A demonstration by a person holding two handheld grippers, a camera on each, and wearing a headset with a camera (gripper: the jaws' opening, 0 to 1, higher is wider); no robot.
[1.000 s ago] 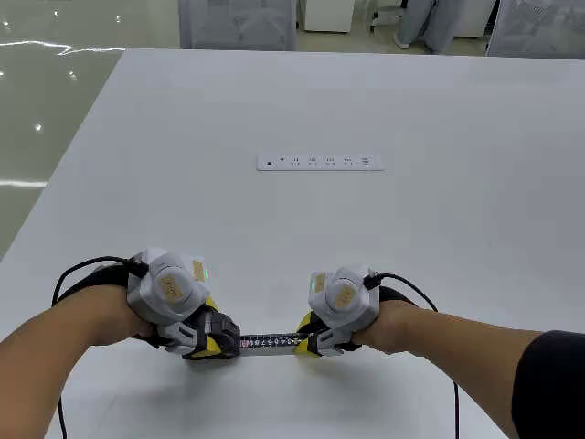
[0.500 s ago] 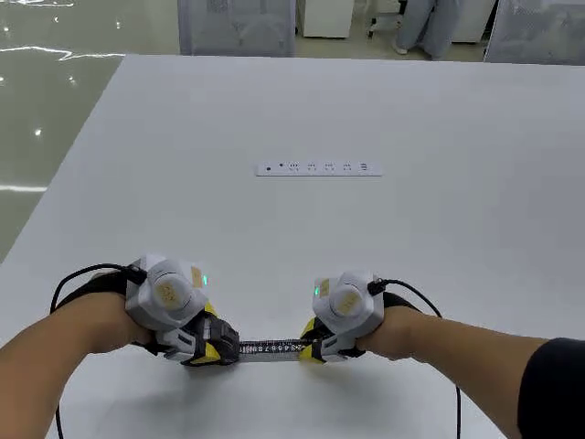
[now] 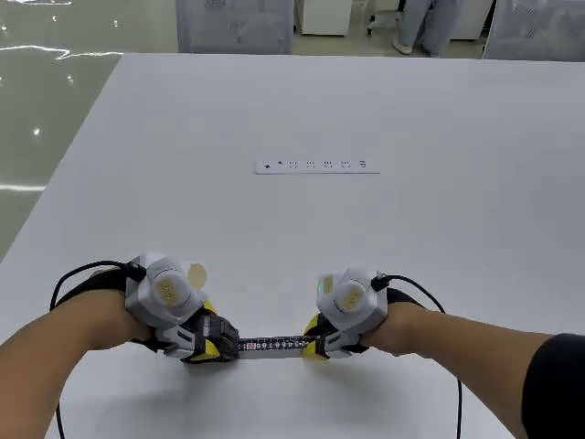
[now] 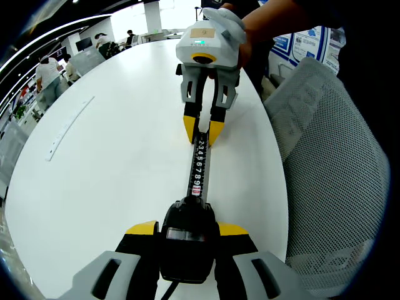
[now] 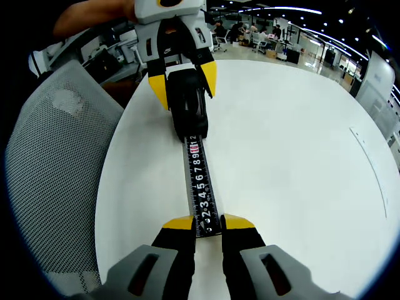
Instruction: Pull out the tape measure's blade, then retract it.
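The black tape measure case (image 3: 222, 342) rests low on the white table (image 3: 366, 238), with my left gripper (image 3: 203, 346) shut on it. Its blade (image 3: 272, 345) runs right to my right gripper (image 3: 315, 347), which is shut on the blade's end. In the left gripper view the case (image 4: 187, 239) sits between my yellow-tipped jaws, and the numbered blade (image 4: 199, 167) leads to the right gripper (image 4: 203, 129). In the right gripper view my right gripper (image 5: 207, 224) pinches the blade (image 5: 197, 178) at its tip. The case (image 5: 187, 100) lies beyond, held in the left gripper (image 5: 182, 76).
A white power strip (image 3: 316, 165) is set in the table's middle. The table's near edge runs just below both grippers, and a grey mesh chair (image 4: 331, 162) stands behind it. Glossy floor (image 3: 46, 110) lies past the left edge. People stand far back.
The right gripper has drawn a little to the right, and a slightly longer stretch of blade shows. The left gripper and the case have stayed in place.
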